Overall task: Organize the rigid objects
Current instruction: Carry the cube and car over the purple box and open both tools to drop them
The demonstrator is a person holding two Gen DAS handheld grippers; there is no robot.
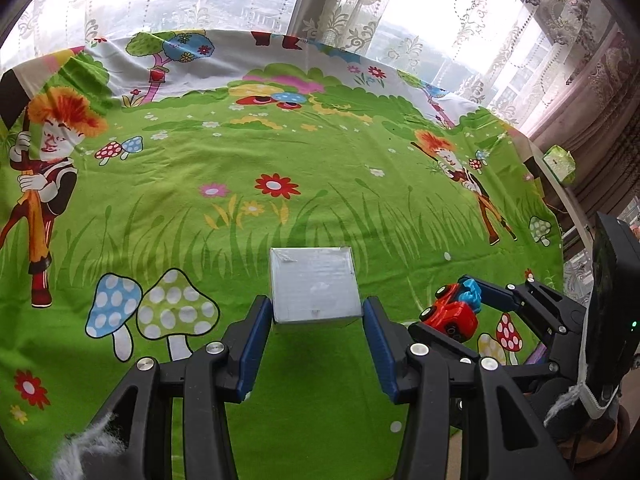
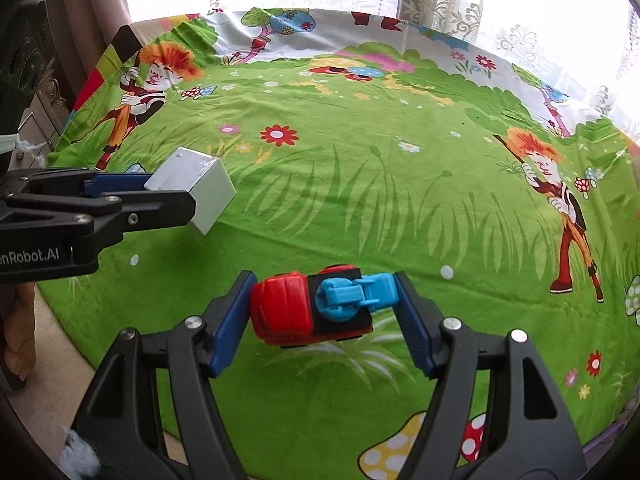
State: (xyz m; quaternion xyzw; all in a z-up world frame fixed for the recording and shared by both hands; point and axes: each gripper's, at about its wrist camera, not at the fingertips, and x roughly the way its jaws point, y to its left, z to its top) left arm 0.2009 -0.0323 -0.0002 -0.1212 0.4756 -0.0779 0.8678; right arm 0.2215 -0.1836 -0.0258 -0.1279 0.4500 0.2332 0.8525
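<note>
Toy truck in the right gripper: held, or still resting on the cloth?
Held. The right gripper's fingers press on both ends of the toy truck, and it hangs above the green cloth.

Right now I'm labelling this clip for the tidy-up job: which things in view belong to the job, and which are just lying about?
Part of the job:
- grey box, clamped in the left gripper
- red and blue toy truck, clamped in the right gripper

Just lying about:
- cartoon-print tablecloth over the table
- green packet past the table's edge
- lace curtains at the window
</note>
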